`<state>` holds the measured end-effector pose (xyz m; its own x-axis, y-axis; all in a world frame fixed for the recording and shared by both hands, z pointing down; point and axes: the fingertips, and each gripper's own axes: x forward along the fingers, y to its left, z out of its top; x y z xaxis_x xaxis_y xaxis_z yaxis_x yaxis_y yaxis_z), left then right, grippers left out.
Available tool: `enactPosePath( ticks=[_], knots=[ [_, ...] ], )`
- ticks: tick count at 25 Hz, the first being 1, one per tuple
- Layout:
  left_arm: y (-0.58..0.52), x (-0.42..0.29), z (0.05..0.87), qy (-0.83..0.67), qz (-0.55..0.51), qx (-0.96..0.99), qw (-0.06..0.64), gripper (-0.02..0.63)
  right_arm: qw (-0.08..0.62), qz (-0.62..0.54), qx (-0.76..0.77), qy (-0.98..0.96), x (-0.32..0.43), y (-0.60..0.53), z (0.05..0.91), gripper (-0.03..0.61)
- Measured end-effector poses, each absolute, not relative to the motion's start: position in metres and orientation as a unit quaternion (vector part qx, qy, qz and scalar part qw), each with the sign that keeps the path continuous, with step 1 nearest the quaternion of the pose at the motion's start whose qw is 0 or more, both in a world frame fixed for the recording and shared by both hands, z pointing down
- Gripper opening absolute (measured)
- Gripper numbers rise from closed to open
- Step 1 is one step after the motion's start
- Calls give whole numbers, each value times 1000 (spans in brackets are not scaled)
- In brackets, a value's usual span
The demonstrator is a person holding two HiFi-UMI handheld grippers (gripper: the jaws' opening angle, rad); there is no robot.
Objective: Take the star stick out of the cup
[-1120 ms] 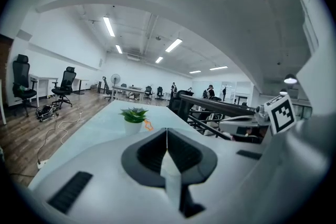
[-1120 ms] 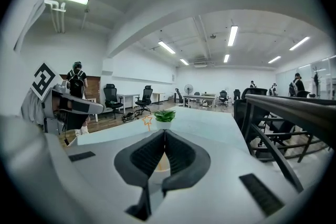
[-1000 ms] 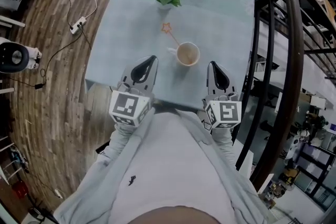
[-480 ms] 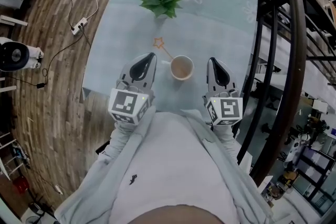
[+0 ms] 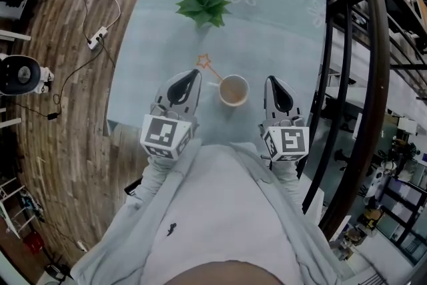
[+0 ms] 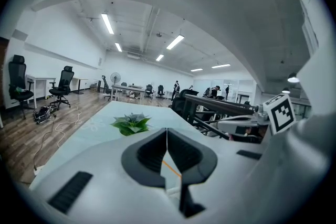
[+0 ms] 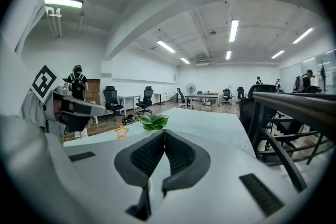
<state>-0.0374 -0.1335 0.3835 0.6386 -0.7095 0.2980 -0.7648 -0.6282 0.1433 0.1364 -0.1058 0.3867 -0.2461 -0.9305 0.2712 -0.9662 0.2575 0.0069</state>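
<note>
Approach: left tool [image 5: 195, 75], right tool [image 5: 269, 81] shut, empty, flanking beige cup [image 5: 233, 90]; next prob. open onto orange star stick [image 5: 205, 63].

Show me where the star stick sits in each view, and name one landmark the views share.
Head view: star stick near centre, leaning up-left out of the cup.
Left gripper view: only a stretch of its orange shaft, low centre, in the gap under the closed jaws.
Right gripper view: its star, left of centre, beside the closed jaws.
Shared landmark: the green plant, beyond the stick in all three.
</note>
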Motion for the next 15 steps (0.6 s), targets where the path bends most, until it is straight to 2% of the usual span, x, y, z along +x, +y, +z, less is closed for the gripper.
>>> enactPosePath(
  ticks=[15],
  knots=[
    [-134,-26,410,-378,121,906,147,23,126,95,630,-760,144,-95,397,15]
  ],
)
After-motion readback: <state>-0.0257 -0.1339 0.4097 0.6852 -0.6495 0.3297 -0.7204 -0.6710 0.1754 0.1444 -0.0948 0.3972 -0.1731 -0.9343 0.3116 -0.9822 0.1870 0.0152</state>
